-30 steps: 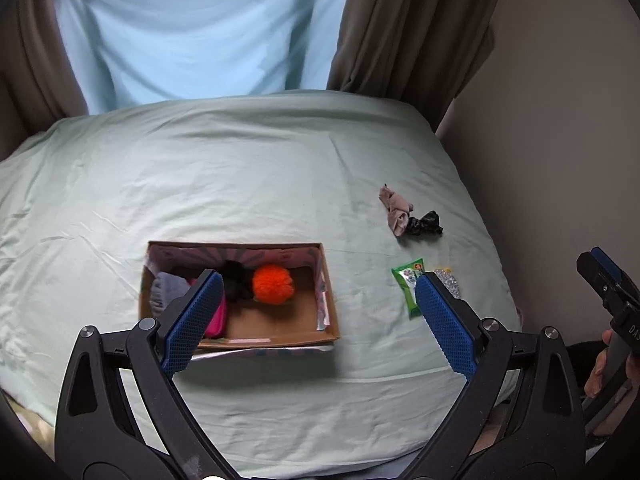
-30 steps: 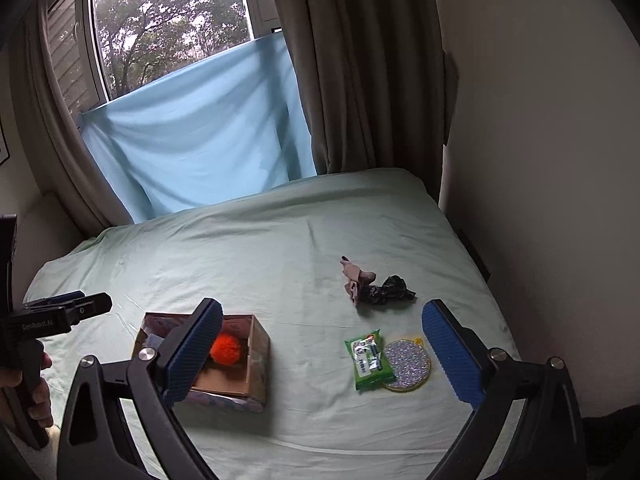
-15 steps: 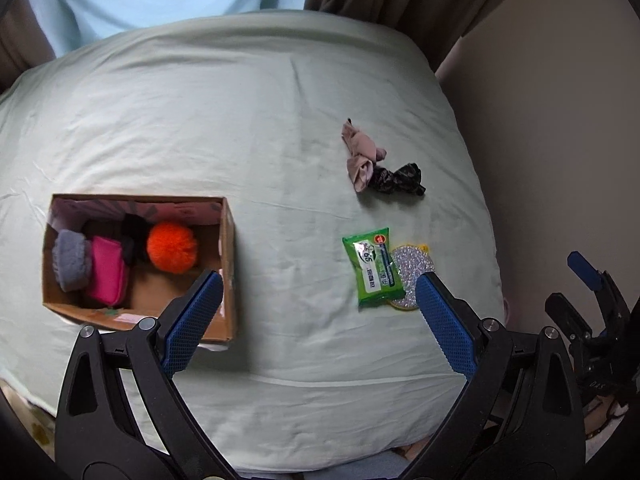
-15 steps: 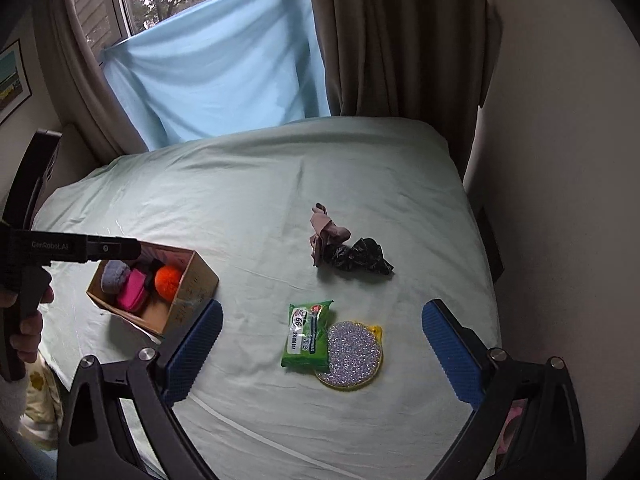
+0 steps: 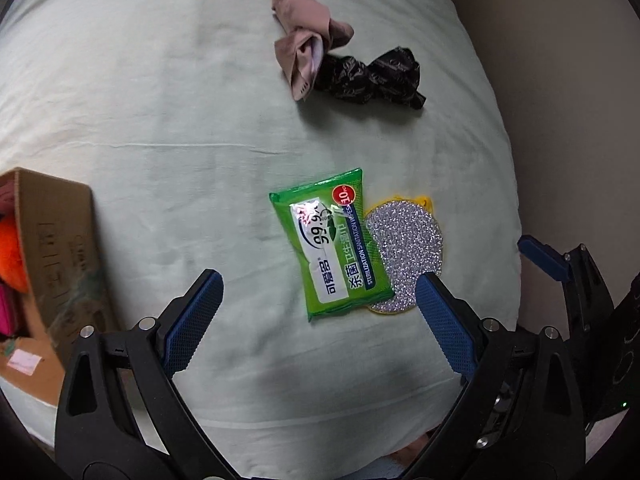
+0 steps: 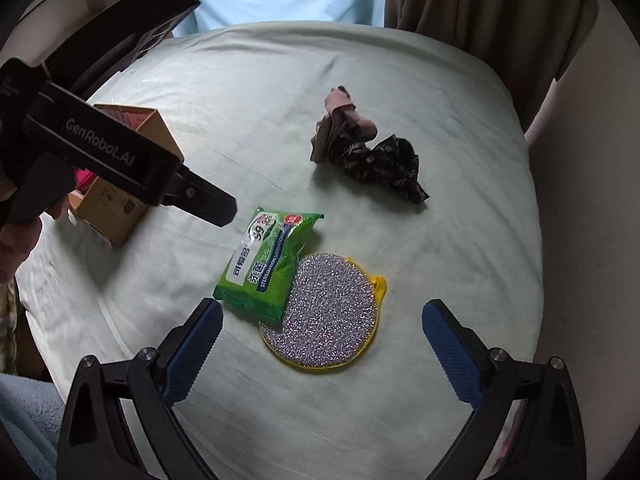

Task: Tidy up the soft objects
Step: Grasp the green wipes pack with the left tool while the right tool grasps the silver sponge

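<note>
A green wipes pack (image 5: pixel 334 242) (image 6: pixel 266 262) lies on the pale green bed, overlapping a round silver scrub pad with yellow rim (image 5: pixel 406 254) (image 6: pixel 326 314). Beyond them lie a crumpled pink cloth (image 5: pixel 306 46) (image 6: pixel 340 120) and a black patterned cloth (image 5: pixel 376 76) (image 6: pixel 384 168), touching. My left gripper (image 5: pixel 318 314) is open and empty just short of the pack. My right gripper (image 6: pixel 322 346) is open and empty over the pad.
A cardboard box (image 5: pixel 56 248) (image 6: pixel 128 184) at the left holds an orange pompom (image 5: pixel 10 256) and a pink item. A wall (image 5: pixel 560 100) runs along the bed's right edge. Curtains (image 6: pixel 480 12) hang behind the bed. The left tool's body (image 6: pixel 112 152) crosses the right wrist view.
Both grippers have moved forward and down toward the wipes pack and scrub pad, which now look much larger. The box has slid to the left edge of the left view.
</note>
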Motion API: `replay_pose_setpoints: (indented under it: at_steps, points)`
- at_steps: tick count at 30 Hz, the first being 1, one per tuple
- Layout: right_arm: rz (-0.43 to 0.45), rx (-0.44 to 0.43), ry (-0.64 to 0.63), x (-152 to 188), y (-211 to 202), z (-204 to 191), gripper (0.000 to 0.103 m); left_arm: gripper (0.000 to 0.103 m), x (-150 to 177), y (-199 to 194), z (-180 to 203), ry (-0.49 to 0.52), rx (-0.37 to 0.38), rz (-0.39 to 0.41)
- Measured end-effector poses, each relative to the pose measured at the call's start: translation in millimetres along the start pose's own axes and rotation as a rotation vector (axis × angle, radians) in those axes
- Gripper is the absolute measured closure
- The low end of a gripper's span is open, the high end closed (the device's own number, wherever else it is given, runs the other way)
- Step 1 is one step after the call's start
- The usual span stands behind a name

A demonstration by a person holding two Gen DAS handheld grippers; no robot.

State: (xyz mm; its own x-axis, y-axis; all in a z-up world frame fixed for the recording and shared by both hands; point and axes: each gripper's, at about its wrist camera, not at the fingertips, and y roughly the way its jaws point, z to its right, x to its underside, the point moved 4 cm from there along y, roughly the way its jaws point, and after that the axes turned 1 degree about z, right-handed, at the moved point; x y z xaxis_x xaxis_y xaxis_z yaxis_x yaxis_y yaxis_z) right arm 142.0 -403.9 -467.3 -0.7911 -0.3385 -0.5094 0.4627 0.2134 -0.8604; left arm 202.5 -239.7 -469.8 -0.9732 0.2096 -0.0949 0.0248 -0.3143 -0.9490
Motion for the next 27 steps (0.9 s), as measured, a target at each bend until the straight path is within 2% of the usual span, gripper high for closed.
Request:
replay_pose_setpoints:
  at_steps: [7, 12, 14, 18, 20, 22, 27]
  points:
    - [-0.081, -0.020, -0.097, 14.2, 55.9, -2.5, 0.004, 0.007, -7.2, 52.6, -1.6, -0.024, 0.017, -0.064]
    - [-0.113, -0.057, -0.104, 16.8, 78.3, 1.4, 0.004, 0.009, -14.1, 80.2, -1.1, -0.037, 0.023, -0.084]
    - [-0.120, -0.058, -0.123, 16.8, 84.8, 0.7, 0.004, 0.018, -15.6, 89.2, -0.3, -0.039, 0.024, -0.093]
    - [-0.123, -0.042, -0.175, 15.5, 93.9, -3.7, 0.003, 0.025, -14.6, 103.0, 2.1, -0.026, -0.016, -0.109]
    - [-0.131, -0.037, -0.195, 14.7, 97.6, -4.8, 0.003, 0.037, -13.6, 103.8, 3.8, -0.011, -0.035, -0.102]
    - [-0.133, -0.039, -0.207, 14.2, 99.6, -4.8, 0.003, 0.044, -12.9, 102.7, 4.9, -0.001, -0.050, -0.093]
    - [-0.138, -0.023, -0.248, 14.0, 101.3, -8.5, 0.007, 0.049, -11.3, 97.4, -3.6, 0.003, -0.039, -0.080]
